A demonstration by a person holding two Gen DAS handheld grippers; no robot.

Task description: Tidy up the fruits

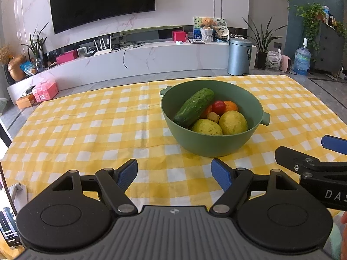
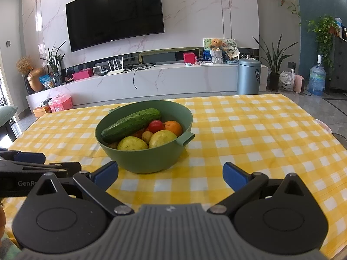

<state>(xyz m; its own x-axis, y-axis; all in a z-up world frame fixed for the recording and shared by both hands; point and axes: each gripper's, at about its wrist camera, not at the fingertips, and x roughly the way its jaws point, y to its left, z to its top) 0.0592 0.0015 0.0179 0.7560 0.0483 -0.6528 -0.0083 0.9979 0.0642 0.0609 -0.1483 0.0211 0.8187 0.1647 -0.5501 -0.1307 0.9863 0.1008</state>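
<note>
Both grippers, left gripper (image 1: 174, 171) and right gripper (image 2: 170, 174), hover near, jaws apart, empty; all visible fruit (image 2: 151, 130) piled in green bowl (image 2: 143, 160), cloth (image 2: 260, 140) bare — fits finished gathering or fruit awaiting sorting out.

One cucumber (image 1: 194, 107), two guavas (image 1: 233, 122).

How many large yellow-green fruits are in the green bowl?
2. Both sit at the near side of the green bowl: one yellow-green fruit nearer the cucumber, the other beside the handle. More may be hidden underneath.
</note>
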